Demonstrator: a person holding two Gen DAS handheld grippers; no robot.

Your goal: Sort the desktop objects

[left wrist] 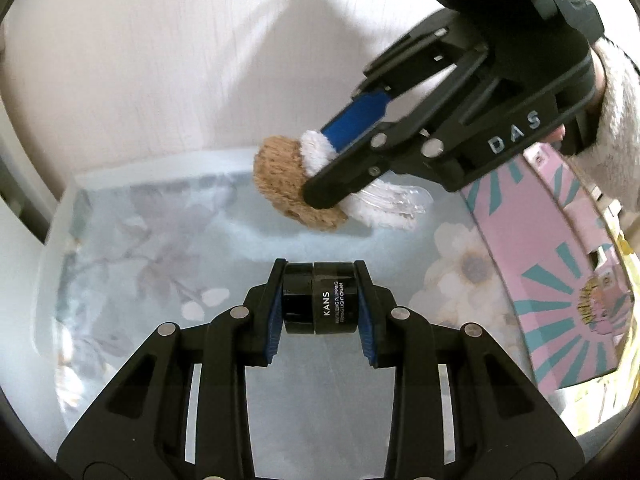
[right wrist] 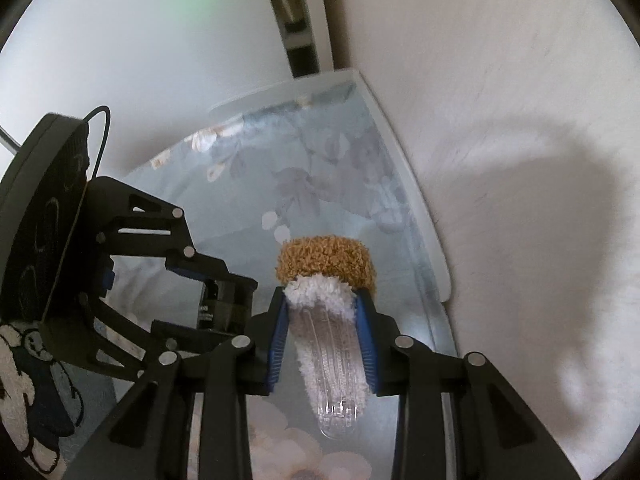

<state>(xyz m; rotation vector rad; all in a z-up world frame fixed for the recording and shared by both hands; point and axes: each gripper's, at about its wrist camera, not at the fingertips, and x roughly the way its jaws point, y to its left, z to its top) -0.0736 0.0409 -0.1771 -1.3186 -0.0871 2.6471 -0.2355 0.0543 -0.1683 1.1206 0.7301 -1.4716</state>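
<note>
A: Left tongs (left wrist: pixel 319 300)?
B: Clenched on a black KANS cream jar (left wrist: pixel 318 298), held on its side above the floral desk (left wrist: pixel 140 240), near edge.

A: Right tongs (right wrist: pixel 322 336)?
B: Gripping a clear hair clip (right wrist: pixel 332 360) trimmed in white and tan fluff, tan end pointing far, over the desk by the wall.

A: Anything else?
B: Pink patterned box (left wrist: pixel 560 280) at right, near the right tongs

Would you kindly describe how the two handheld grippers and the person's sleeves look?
Both grippers, left and right, are matte black linkages with silver pins and blue-padded jaws. The right one bears white "DAS" lettering; a thin black cable loops from the left one. The sleeves are fuzzy white.
</note>
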